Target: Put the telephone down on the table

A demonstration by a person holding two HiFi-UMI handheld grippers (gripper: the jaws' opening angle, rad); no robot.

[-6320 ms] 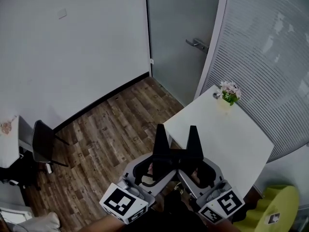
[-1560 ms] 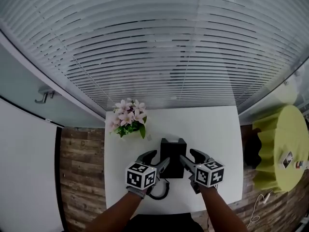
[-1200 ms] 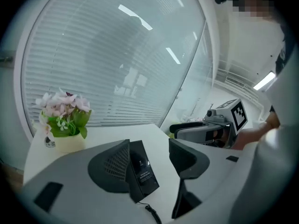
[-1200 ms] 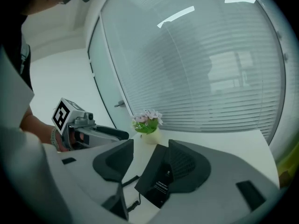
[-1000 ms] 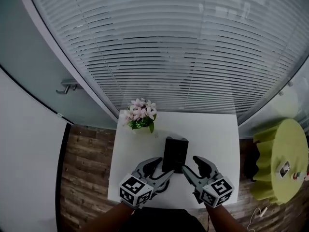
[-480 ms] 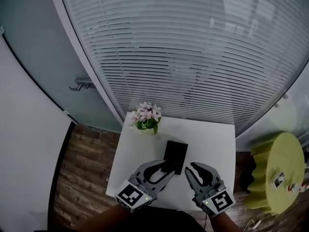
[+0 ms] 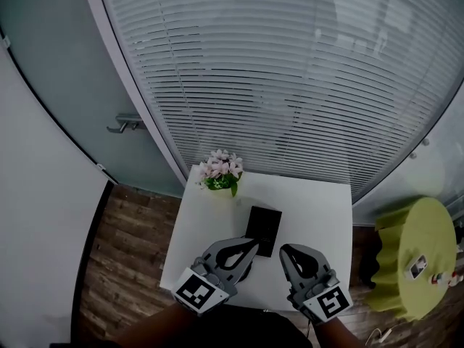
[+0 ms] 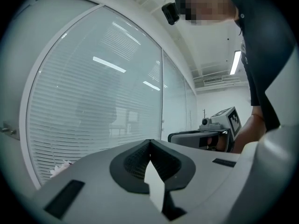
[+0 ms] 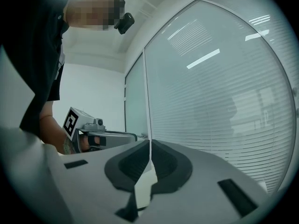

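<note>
The black telephone [image 7: 264,229] lies flat on the white table [image 7: 315,209], apart from both grippers. My left gripper [image 7: 251,243] hovers over the table's near edge, just left of the phone's near end, jaws shut with nothing in them. My right gripper [image 7: 284,251] is level with it on the phone's right, also shut and empty. In the left gripper view the left gripper [image 8: 149,143] has its jaws pressed together, and the right gripper [image 8: 202,136] shows beyond them. The right gripper view shows the right gripper [image 9: 150,143] closed too, with the left gripper [image 9: 100,136] at its left.
A small pot of pink flowers [image 7: 220,171] stands at the table's far left corner. Slatted blinds [image 7: 290,85] cover the curved glass wall behind the table. A yellow-green round stool [image 7: 415,256] sits to the right, a door handle [image 7: 127,124] to the left.
Both grippers, open beside the telephone a second ago, have drawn back toward me, risen and shut. The telephone has stayed on the table.
</note>
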